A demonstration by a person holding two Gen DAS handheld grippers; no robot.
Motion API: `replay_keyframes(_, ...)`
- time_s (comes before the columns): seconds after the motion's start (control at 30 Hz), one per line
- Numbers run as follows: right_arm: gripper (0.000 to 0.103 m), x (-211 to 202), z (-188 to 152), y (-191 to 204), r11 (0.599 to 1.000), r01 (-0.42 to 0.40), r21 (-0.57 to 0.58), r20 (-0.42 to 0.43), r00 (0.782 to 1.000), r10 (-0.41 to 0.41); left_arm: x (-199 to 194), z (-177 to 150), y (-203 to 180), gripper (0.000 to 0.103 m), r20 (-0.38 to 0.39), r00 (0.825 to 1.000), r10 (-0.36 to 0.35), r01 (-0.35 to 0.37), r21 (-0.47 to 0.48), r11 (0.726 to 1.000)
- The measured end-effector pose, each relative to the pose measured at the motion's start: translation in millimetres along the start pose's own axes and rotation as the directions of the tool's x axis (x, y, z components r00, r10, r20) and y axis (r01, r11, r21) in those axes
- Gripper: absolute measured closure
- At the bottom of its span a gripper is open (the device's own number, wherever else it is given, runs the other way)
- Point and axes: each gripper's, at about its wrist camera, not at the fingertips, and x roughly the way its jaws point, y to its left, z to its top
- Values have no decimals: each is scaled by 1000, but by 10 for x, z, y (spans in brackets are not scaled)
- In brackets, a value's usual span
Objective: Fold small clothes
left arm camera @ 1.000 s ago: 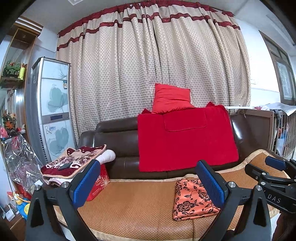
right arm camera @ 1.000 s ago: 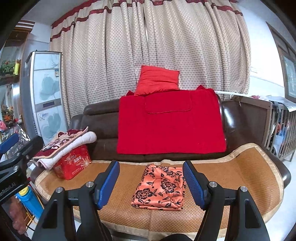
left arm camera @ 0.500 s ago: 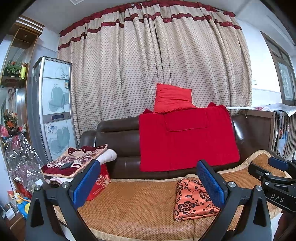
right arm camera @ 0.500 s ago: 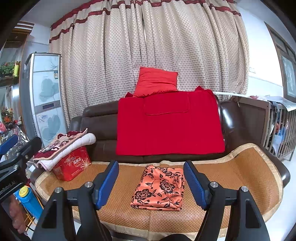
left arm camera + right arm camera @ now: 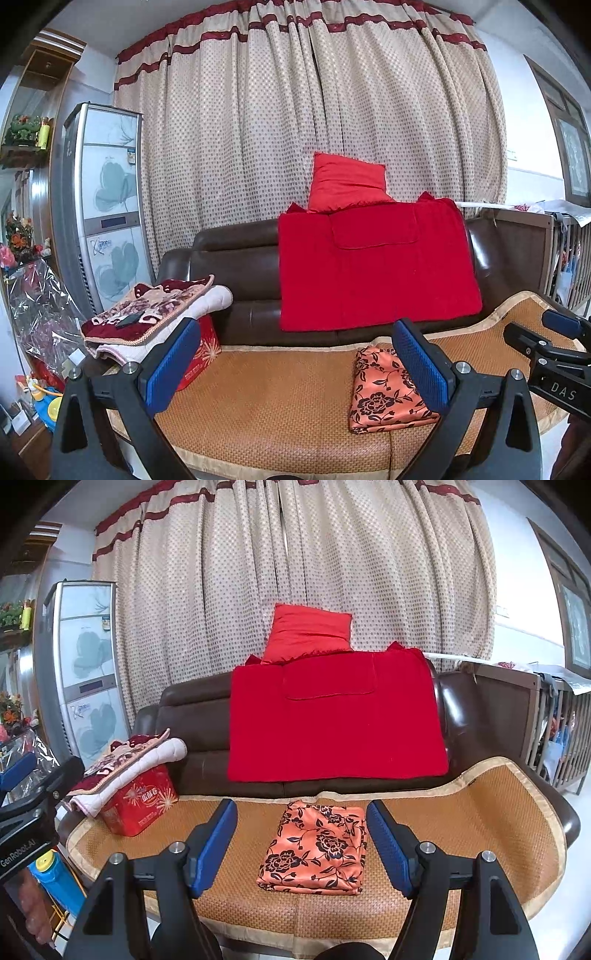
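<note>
A folded orange cloth with black flowers [image 5: 316, 849] lies flat on the woven mat [image 5: 461, 823] covering the sofa seat. My right gripper [image 5: 299, 843] hangs open in front of the sofa, its blue pads [image 5: 216, 843] apart with the cloth seen between them but farther away. In the left wrist view the same cloth [image 5: 384, 391] sits at the right, partly behind one pad. My left gripper [image 5: 295, 363] is open and holds nothing, clear of the cloth. The right gripper [image 5: 546, 354] shows at that view's right edge.
A red blanket [image 5: 332, 720] and red cushion [image 5: 308, 633] drape the brown sofa back. A red box [image 5: 142, 801] under stacked blankets [image 5: 125, 760] sits at the mat's left end. A tall air conditioner [image 5: 107, 206], a blue bottle [image 5: 55, 882] and a wooden crib [image 5: 554, 731] flank the sofa.
</note>
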Motion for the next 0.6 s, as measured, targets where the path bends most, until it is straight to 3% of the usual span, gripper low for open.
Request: replay_keyframes(0.6,27,88,10,64,1000,4,-16,-8,1000,-4,100,-31,48,0,-16,1000,3,-4,-5,1000)
